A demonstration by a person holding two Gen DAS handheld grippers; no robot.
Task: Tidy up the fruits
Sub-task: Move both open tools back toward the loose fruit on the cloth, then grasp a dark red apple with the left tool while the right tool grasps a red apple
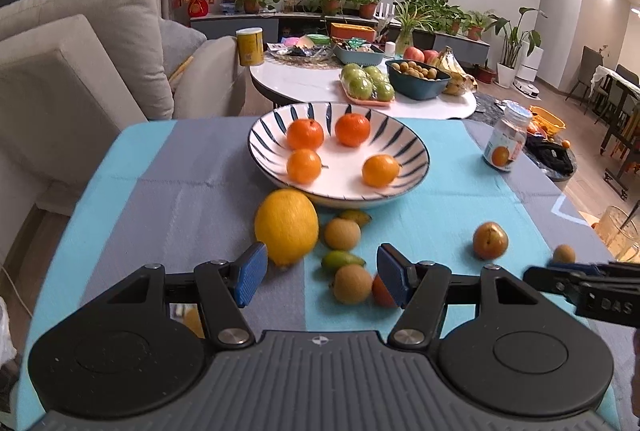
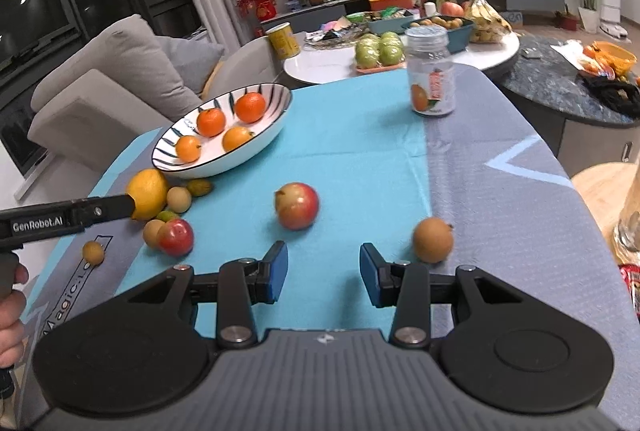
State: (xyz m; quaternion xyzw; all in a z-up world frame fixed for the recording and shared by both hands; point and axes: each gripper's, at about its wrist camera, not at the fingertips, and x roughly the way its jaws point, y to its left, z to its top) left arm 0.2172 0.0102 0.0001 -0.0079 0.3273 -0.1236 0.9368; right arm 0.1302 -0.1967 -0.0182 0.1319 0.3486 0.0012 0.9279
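Observation:
A striped white bowl (image 1: 280, 143) (image 2: 260, 151) holds several small oranges (image 1: 305, 134) (image 2: 211, 122). In front of it lie a yellow lemon (image 1: 286, 226) (image 2: 147, 193), round tan fruits (image 1: 342, 234) (image 2: 179, 198), small green fruits (image 1: 342, 260) and a red fruit (image 2: 176, 236). My left gripper (image 1: 320, 277) is open and empty above this cluster, the lemon by its left finger. A red-yellow apple (image 2: 297, 205) (image 1: 490, 240) and a brown round fruit (image 2: 433, 239) lie ahead of my right gripper (image 2: 323, 273), which is open and empty.
A jar with an orange label (image 1: 506, 139) (image 2: 431, 75) stands at the far right of the blue-grey cloth. A white coffee table (image 1: 304, 83) with other fruit is behind. A sofa (image 1: 80, 63) is on the left. A glass (image 2: 630, 215) stands off the right edge.

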